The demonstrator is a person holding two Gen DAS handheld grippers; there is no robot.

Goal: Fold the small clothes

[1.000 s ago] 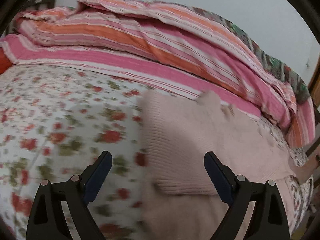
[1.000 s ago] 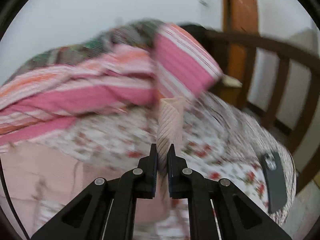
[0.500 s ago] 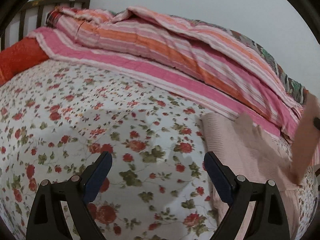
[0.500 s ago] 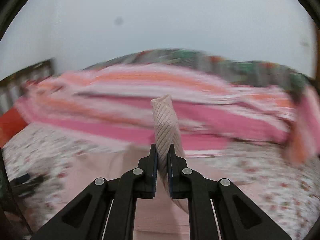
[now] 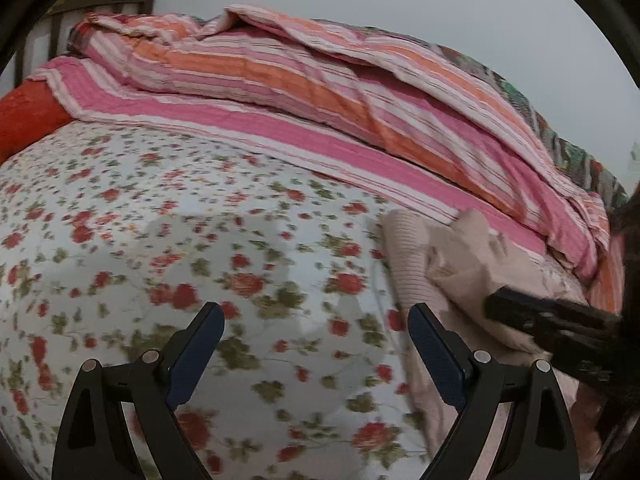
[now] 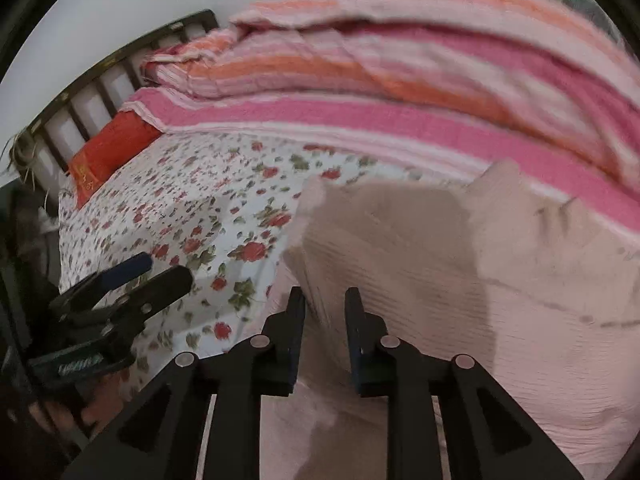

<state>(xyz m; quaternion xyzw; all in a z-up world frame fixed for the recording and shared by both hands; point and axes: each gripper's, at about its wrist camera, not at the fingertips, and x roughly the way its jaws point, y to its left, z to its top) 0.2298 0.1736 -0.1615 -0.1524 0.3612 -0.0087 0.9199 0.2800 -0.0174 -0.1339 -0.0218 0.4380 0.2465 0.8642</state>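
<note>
A pale pink ribbed knit garment lies on the floral bedsheet, one ribbed flap laid across its body. My right gripper is open just above it, the ribbed edge between the parted fingers, not pinched. In the left wrist view the garment lies at the right and the right gripper reaches over it. My left gripper is open and empty over the bare sheet, left of the garment. It also shows in the right wrist view.
A pink and orange striped quilt is heaped along the far side of the bed. An orange-red pillow lies by the dark slatted headboard. A white wall stands behind.
My right gripper swung left across the garment, carried the ribbed flap over the body, lowered it and opened. My left gripper moved left off the garment onto the sheet.
</note>
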